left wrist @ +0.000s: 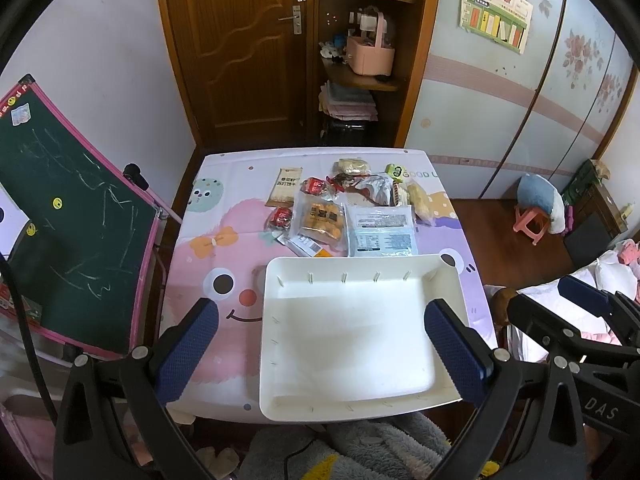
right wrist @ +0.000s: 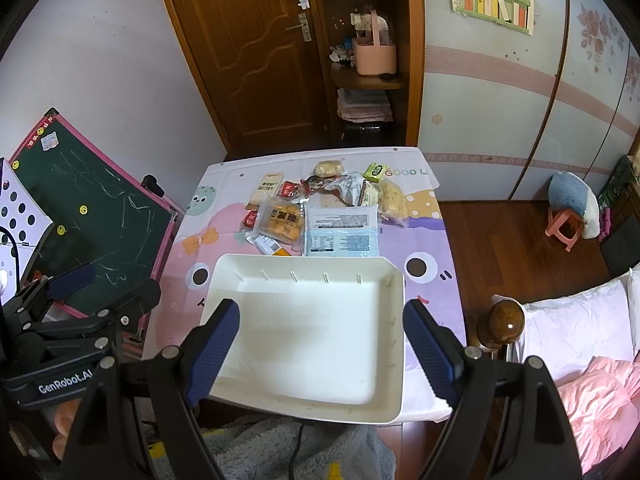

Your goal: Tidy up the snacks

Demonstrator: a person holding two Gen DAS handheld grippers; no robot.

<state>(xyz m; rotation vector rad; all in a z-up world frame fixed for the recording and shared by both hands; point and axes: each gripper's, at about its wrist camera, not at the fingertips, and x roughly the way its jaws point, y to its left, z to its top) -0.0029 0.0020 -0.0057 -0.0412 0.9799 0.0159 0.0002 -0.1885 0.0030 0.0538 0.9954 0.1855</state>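
Your left gripper (left wrist: pixel 322 350) and right gripper (right wrist: pixel 320 350) both hang spread wide and hold nothing, low in frame above the white tray (left wrist: pixel 452 280). The snacks (left wrist: pixel 340 204) lie heaped mid-frame on the table (left wrist: pixel 224 248), just beyond the tray's far rim.

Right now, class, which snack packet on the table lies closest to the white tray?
The large pale blue packet, its printed back facing up: its near edge meets the white tray, while the other snacks lie farther back.
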